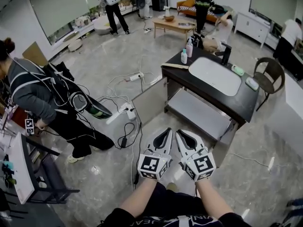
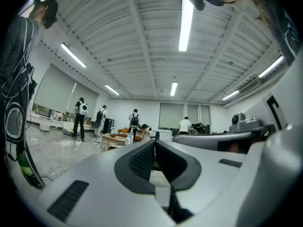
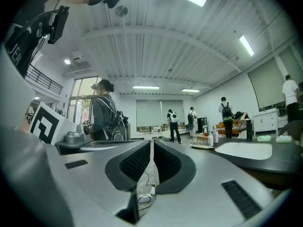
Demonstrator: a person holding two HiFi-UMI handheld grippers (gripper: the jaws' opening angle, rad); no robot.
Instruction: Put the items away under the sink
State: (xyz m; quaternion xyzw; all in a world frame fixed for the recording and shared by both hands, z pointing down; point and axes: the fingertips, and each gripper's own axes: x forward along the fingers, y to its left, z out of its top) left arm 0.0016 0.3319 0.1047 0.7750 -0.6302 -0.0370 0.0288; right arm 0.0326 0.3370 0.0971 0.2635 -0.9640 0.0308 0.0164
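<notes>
Both grippers are low and near, well apart from the sink. The left gripper (image 1: 166, 132) has its jaws together and holds nothing. The right gripper (image 1: 181, 133) has its jaws almost together, with just a thin slit and nothing in it. The things to put away sit on the dark tabletop (image 1: 246, 103) around the white sink (image 1: 215, 75). A small bottle (image 1: 183, 56) and a taller bottle (image 1: 189, 48) stand at the far left corner, and a green pad (image 1: 237, 70) and a pale pad (image 1: 252, 83) lie on the right. The bottles look light, hard and maybe slippery, so I would pinch one around its middle. The pads look flat and maybe soft, so I would take them by the sides. The shelf (image 1: 199, 111) under the sink is open.
</notes>
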